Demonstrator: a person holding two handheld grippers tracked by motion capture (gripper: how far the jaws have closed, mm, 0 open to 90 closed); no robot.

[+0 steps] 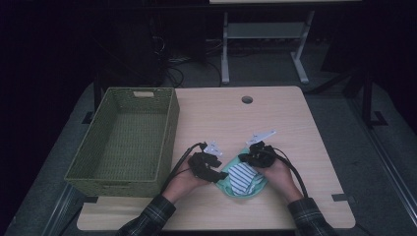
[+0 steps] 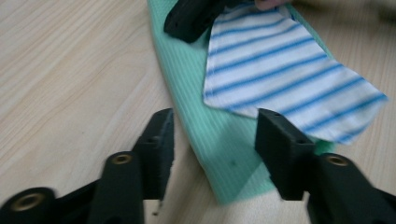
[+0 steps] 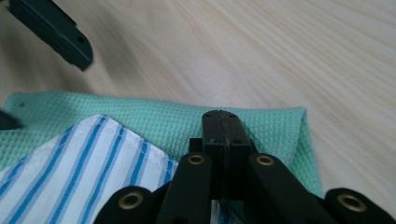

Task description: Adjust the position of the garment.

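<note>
Green waffle-weave cloth (image 1: 231,186) lies folded on the near part of the wooden table (image 1: 275,128), with a white cloth with blue stripes (image 1: 242,178) lying on top of it. At the right side of the pile, the right hand-held gripper (image 3: 223,140) is closed tight, its jaws pressed together at the folded green edge; whether fabric is pinched between them I cannot tell. At the left side, the left hand-held gripper (image 2: 212,140) stands with its jaws apart, straddling the green edge, the pads clear of the fabric. Further left on the table, well apart from the cloths, stands a green woven basket (image 1: 169,123).
</note>
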